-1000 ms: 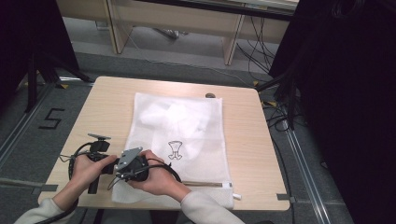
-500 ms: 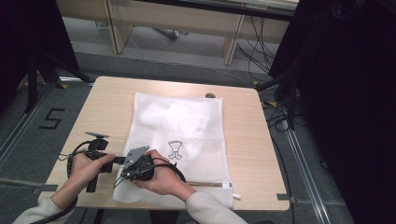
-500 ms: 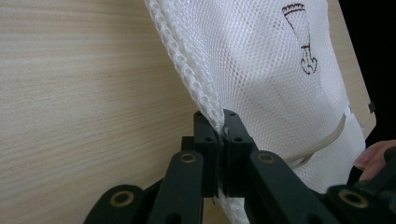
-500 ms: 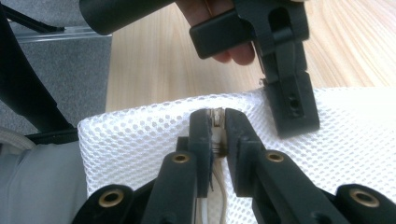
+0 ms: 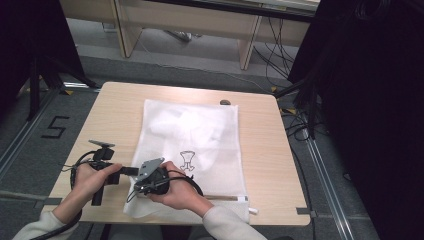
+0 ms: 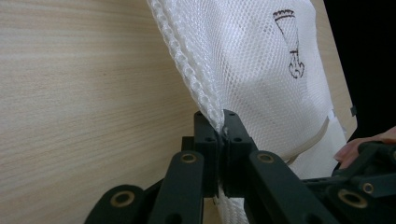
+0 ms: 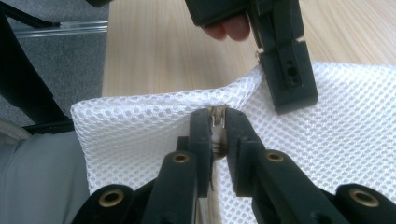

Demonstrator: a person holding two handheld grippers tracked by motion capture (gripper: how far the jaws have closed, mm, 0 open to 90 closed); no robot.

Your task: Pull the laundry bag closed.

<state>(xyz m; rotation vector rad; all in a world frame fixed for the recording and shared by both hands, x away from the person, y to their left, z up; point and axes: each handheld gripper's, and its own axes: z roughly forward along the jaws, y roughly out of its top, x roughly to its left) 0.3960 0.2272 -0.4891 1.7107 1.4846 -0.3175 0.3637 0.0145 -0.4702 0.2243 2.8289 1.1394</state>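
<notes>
Both grippers clamped on white mesh laundry bag (image 5: 192,150) at near-left corner of light wooden table (image 5: 265,165).

Left gripper (image 6: 223,122) was closed on bag's seamed left edge; right gripper (image 7: 216,122) was pinched on small metal zipper pull (image 7: 217,115) at the near edge. Bag lay flat mid-table, black printed emblem (image 5: 187,160) facing up, grippers just beside each other.

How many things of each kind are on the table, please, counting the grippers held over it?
Mesh bags: 1
Grippers: 2, the left gripper and the right gripper, each shut on the bag
Small dark things at the table's far edge: 1, too small to identify
Total: 4
</notes>
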